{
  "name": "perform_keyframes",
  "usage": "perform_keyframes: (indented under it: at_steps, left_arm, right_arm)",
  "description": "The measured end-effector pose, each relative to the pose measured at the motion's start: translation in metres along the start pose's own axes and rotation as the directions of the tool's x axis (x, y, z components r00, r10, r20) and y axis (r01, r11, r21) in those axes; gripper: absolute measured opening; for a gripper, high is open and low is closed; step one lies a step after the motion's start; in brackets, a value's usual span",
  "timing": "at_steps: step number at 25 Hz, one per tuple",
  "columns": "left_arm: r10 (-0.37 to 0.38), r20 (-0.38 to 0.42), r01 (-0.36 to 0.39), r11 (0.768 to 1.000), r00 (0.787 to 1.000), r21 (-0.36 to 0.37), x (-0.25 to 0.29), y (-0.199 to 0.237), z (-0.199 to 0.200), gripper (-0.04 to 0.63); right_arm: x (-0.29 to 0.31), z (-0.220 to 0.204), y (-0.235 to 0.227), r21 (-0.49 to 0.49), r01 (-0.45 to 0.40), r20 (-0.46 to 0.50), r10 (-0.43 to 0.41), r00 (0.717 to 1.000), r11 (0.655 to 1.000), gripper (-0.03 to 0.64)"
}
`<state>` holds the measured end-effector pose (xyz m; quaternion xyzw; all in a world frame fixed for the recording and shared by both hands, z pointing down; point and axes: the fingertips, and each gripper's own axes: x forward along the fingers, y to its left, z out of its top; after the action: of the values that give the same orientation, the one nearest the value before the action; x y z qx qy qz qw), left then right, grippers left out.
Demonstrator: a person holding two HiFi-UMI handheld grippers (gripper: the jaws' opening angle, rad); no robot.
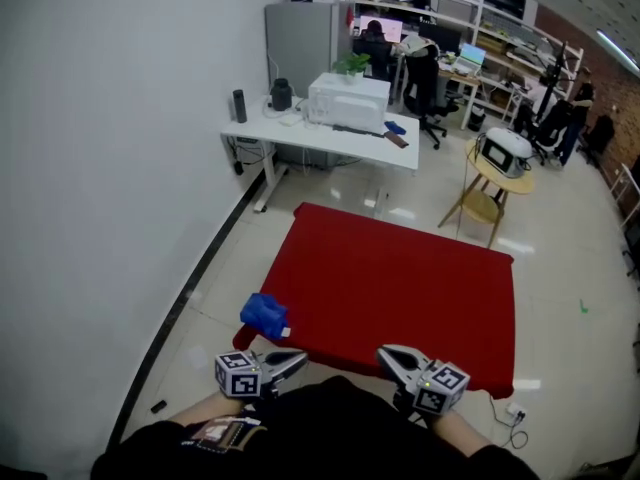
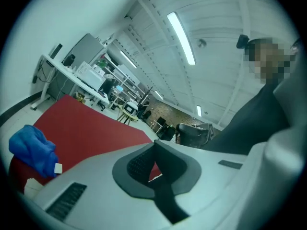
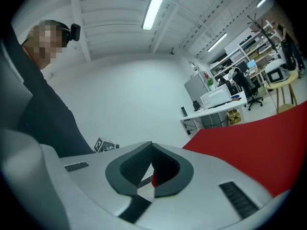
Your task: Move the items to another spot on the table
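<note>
A crumpled blue cloth (image 1: 265, 314) with a small white tag lies at the near left corner of the red table (image 1: 400, 288). The left gripper view shows the same blue cloth (image 2: 32, 150) at the left, on the red table (image 2: 91, 128). My left gripper (image 1: 298, 359) is held close to my body at the table's near edge, just right of and below the cloth, shut and empty. My right gripper (image 1: 385, 353) hovers at the near edge too, also shut with nothing in it. Both point inward toward each other. In their own views the left gripper (image 2: 154, 145) and the right gripper (image 3: 151, 146) show tips that meet.
A white desk (image 1: 330, 133) with a white appliance, a bottle and a plant stands beyond the table. A wooden stool (image 1: 495, 183) carrying a device is at the back right. A white wall runs along the left. A cable and plug (image 1: 515, 413) lie on the floor near the right corner.
</note>
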<state>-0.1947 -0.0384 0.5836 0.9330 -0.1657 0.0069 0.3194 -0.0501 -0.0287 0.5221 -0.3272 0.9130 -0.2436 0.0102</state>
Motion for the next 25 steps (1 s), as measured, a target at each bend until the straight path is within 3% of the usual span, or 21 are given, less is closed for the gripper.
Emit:
perform_keyframes:
  at_steps: [5,11,18,20,22,25]
  left_arm:
    - [0.136,0.062,-0.137,0.99,0.989,0.014,-0.002,0.021,0.01,-0.008]
    - [0.302,0.061,-0.303,0.953,0.952,0.017,-0.004,0.042,-0.005,-0.008]
    - [0.366,0.013,-0.366,0.928,0.931,0.07,-0.022,0.083,0.0,0.0]
    - [0.388,0.019,-0.388,0.918,0.921,0.081,-0.042,0.109,0.013,0.089]
    - [0.41,0.007,-0.409,0.907,0.912,0.1,-0.065,0.139,0.024,0.128]
    - [0.431,-0.068,-0.423,0.901,0.9,0.099,-0.095,0.185,0.024,0.215]
  right_arm:
    - [0.009,0.002,-0.016,-0.001,-0.069,-0.035,0.069,0.997,0.998,-0.014]
    - [0.02,-0.013,-0.025,-0.009,-0.174,-0.098,0.172,0.98,0.985,-0.014]
    - [0.049,-0.027,-0.011,0.001,-0.203,-0.158,0.201,0.967,0.979,-0.014]
    - [0.065,-0.031,-0.01,-0.006,-0.17,-0.188,0.165,0.968,0.986,-0.014]
    - [0.087,-0.032,-0.008,-0.014,-0.127,-0.196,0.122,0.973,0.992,-0.014]
    - [0.126,-0.033,0.002,0.005,-0.068,-0.177,0.068,0.982,0.998,-0.014]
